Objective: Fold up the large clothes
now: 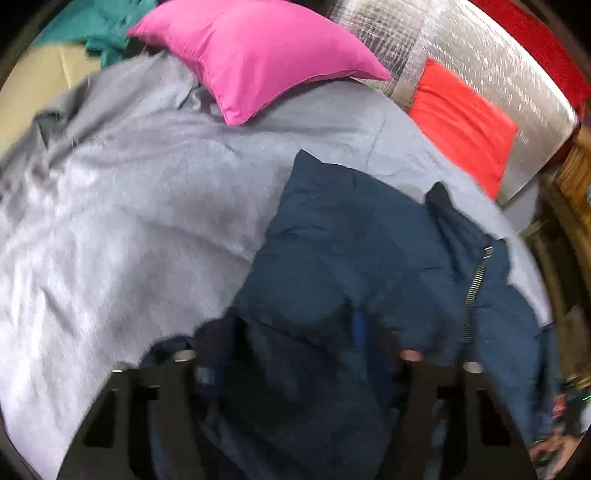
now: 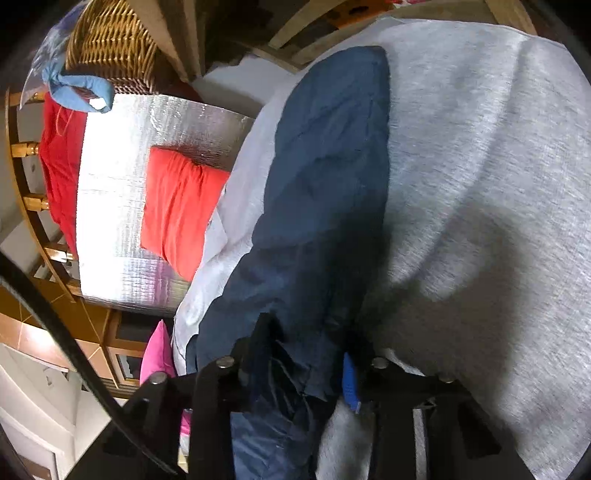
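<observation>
A dark navy padded jacket (image 1: 354, 236) with a metal zipper (image 1: 476, 280) lies bunched on a grey bed sheet (image 1: 129, 206). My left gripper (image 1: 295, 343) is over its near edge, with navy fabric filling the space between the fingers; the jaws look closed on it, though the view is blurred. In the right wrist view the jacket (image 2: 325, 177) stretches away as a long folded strip over the grey sheet (image 2: 480, 184). My right gripper (image 2: 303, 365) is shut on the jacket's near end, fabric bunched between the fingers.
A pink pillow (image 1: 258, 55) lies at the head of the bed, with teal cloth (image 1: 103, 29) to its left. A red cushion (image 1: 461, 122) rests on a silver quilted mat (image 1: 491, 55). A wicker basket (image 2: 110, 48) and wooden bed rails (image 2: 33, 151) show in the right wrist view.
</observation>
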Tool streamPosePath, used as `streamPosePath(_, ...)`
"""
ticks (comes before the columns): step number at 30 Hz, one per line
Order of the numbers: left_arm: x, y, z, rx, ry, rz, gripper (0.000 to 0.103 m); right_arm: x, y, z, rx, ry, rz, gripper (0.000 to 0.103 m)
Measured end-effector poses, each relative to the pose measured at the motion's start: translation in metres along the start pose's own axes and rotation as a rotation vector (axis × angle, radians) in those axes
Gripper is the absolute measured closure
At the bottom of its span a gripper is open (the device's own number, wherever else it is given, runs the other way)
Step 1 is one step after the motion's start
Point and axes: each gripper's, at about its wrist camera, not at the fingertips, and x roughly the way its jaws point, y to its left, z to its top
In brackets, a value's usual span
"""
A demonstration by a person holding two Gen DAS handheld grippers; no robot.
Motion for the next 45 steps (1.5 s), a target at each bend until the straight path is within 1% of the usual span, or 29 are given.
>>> streamPosePath(1,0.003,-0.002,0.000,0.013,-0.008,0.023,0.056,0.002,0.004,-0.001,-0.016,-0.007,-0.003,0.074)
streamPosePath(2,0.006,0.001,-0.001,0.016,-0.014,0.036,0.060,0.002,0.008,-0.002,-0.030,-0.014,-0.005,0.077)
streamPosePath(5,0.019,-0.002,0.007,0.044,-0.024,0.093,0.067,-0.012,0.032,-0.008,-0.137,-0.060,-0.001,0.078)
streamPosePath(6,0.026,-0.003,0.015,0.049,-0.028,0.099,0.069,-0.019,0.040,-0.011,-0.182,-0.082,0.008,0.078)
streamPosePath(8,0.022,-0.004,0.013,0.054,-0.044,0.107,0.076,-0.038,0.060,-0.019,-0.287,-0.131,0.044,0.079)
streamPosePath(11,0.013,0.002,0.014,0.028,-0.060,0.097,0.083,-0.049,0.070,-0.027,-0.343,-0.140,0.054,0.079)
streamPosePath(12,0.011,0.004,0.015,0.021,-0.065,0.093,0.084,-0.048,0.068,-0.029,-0.342,-0.117,0.038,0.079)
streamPosePath(13,0.004,0.006,0.014,0.014,-0.078,0.089,0.086,-0.047,0.066,-0.029,-0.339,-0.096,0.028,0.076)
streamPosePath(15,-0.004,0.007,0.013,0.014,-0.093,0.093,0.088,-0.044,0.060,-0.032,-0.325,-0.041,-0.022,0.075)
streamPosePath(16,-0.005,0.008,0.014,0.017,-0.095,0.097,0.089,-0.043,0.056,-0.033,-0.316,-0.012,-0.049,0.069)
streamPosePath(17,-0.007,0.009,0.013,0.018,-0.093,0.103,0.092,-0.045,0.053,-0.036,-0.306,0.024,-0.078,0.060)
streamPosePath(18,-0.009,0.010,0.012,0.017,-0.093,0.118,0.096,-0.047,0.050,-0.040,-0.299,0.047,-0.098,0.053)
streamPosePath(19,-0.012,0.011,0.012,0.013,-0.097,0.138,0.098,-0.052,0.048,-0.045,-0.295,0.072,-0.125,0.041)
streamPosePath(21,-0.018,0.017,0.013,-0.003,-0.112,0.146,0.098,-0.065,0.050,-0.055,-0.316,0.085,-0.160,0.038)
streamPosePath(23,-0.025,0.025,0.015,-0.019,-0.114,0.123,0.098,-0.079,0.055,-0.070,-0.342,0.122,-0.174,0.038)
streamPosePath(26,-0.025,0.031,0.016,-0.036,-0.084,0.046,0.098,-0.091,0.067,-0.099,-0.400,0.225,-0.101,0.038)
streamPosePath(27,-0.024,0.031,0.016,-0.033,-0.068,0.028,0.097,-0.092,0.072,-0.114,-0.427,0.248,-0.075,0.038)
streamPosePath(28,-0.020,0.029,0.015,-0.028,-0.041,0.018,0.089,-0.089,0.076,-0.126,-0.446,0.274,-0.067,0.038)
streamPosePath(29,-0.016,0.028,0.014,-0.022,-0.007,0.007,0.070,-0.082,0.076,-0.140,-0.456,0.310,-0.070,0.038)
streamPosePath(30,-0.011,0.027,0.014,-0.018,0.019,-0.005,0.059,-0.072,0.076,-0.151,-0.462,0.346,-0.079,0.038)
streamPosePath(31,-0.006,0.026,0.012,-0.017,0.038,-0.011,0.041,-0.058,0.077,-0.161,-0.474,0.379,-0.107,0.039)
streamPosePath(33,0.001,0.025,0.011,-0.014,0.053,-0.001,0.039,-0.034,0.070,-0.174,-0.468,0.417,-0.167,0.040)
streamPosePath(35,0.003,0.023,0.011,0.003,0.048,0.006,0.039,-0.017,0.062,-0.183,-0.447,0.468,-0.186,0.053)
streamPosePath(37,0.005,0.023,0.011,0.015,0.048,0.017,0.039,-0.012,0.064,-0.190,-0.467,0.456,-0.200,0.054)
streamPosePath(38,0.007,0.023,0.011,0.017,0.054,0.033,0.039,-0.010,0.071,-0.192,-0.497,0.443,-0.200,0.067)
streamPosePath(40,0.009,0.026,0.012,0.015,0.057,0.048,0.039,-0.006,0.087,-0.194,-0.521,0.429,-0.161,0.084)
streamPosePath(41,0.011,0.026,0.013,0.014,0.057,0.049,0.039,-0.006,0.095,-0.194,-0.539,0.404,-0.152,0.085)
streamPosePath(43,0.009,0.024,0.014,0.020,0.048,0.055,0.039,0.000,0.119,-0.197,-0.631,0.319,-0.166,0.086)
streamPosePath(45,0.008,0.022,0.015,0.029,0.031,0.065,0.039,0.002,0.136,-0.194,-0.713,0.214,-0.188,0.086)
